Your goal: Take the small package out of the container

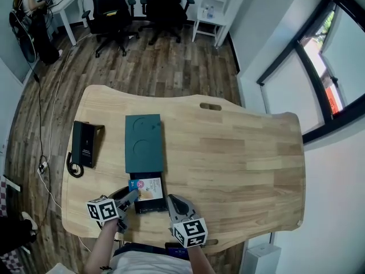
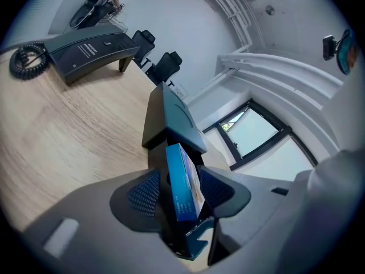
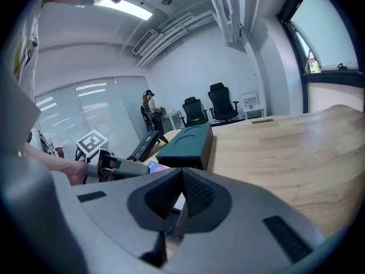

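A dark teal container [image 1: 144, 143] lies on the wooden table, its black drawer [image 1: 149, 207] pulled out toward me. The small package [image 1: 147, 188], white and blue with a pink patch, rests in that drawer. My left gripper [image 1: 132, 197] is at the drawer's left side. In the left gripper view the package [image 2: 183, 181] stands edge-on between the wide open jaws of the left gripper [image 2: 181, 186], and the pads do not press on it. My right gripper [image 1: 170, 201] sits at the drawer's right wall, and in the right gripper view my right gripper [image 3: 181, 178] is pinched on that thin wall.
A black desk phone [image 1: 85, 144] with a coiled cord [image 1: 74, 169] sits to the left of the container. The table's near edge [image 1: 148, 241] lies just under both grippers. Office chairs [image 1: 114, 10] and a white desk stand far beyond the table.
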A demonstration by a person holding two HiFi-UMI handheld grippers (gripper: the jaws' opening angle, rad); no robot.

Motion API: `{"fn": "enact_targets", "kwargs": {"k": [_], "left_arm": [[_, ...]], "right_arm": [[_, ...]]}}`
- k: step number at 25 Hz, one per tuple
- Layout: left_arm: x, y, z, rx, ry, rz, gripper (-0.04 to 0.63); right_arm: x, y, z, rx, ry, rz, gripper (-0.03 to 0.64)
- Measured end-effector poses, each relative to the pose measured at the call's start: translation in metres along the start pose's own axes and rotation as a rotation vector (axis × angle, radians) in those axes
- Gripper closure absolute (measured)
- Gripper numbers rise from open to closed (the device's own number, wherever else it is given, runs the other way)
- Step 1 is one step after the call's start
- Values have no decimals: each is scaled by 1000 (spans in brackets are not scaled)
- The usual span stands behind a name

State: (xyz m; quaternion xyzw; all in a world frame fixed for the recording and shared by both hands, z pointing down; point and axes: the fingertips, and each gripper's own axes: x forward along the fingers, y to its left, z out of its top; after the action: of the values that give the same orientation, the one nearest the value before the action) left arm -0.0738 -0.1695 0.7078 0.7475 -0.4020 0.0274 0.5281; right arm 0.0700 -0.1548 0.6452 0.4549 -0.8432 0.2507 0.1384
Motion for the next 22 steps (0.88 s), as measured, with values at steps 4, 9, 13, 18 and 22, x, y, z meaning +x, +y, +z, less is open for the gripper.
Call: {"fn": "enact_targets", "kwargs": {"k": [4,9,13,18,22], "left_arm": [[-5,6,-1,-21,5,11,418],[-14,4,3,-53,-7,-9,474],[-24,2,3,-54,-15,-16,488],[-39,-6,12,-120,-70,-64,495],[-51,-11,23,-140,-119,-90,497]], "right_arm": [[-4,3,-2,-2,2,-6,614],[-13,8,-6,5,3,-22,613],[-21,16,-5,0,-12,-34,614],[-33,23,-1,3,-37,-50,614],[-41,27,3,-3,-60,-60,612]]}}
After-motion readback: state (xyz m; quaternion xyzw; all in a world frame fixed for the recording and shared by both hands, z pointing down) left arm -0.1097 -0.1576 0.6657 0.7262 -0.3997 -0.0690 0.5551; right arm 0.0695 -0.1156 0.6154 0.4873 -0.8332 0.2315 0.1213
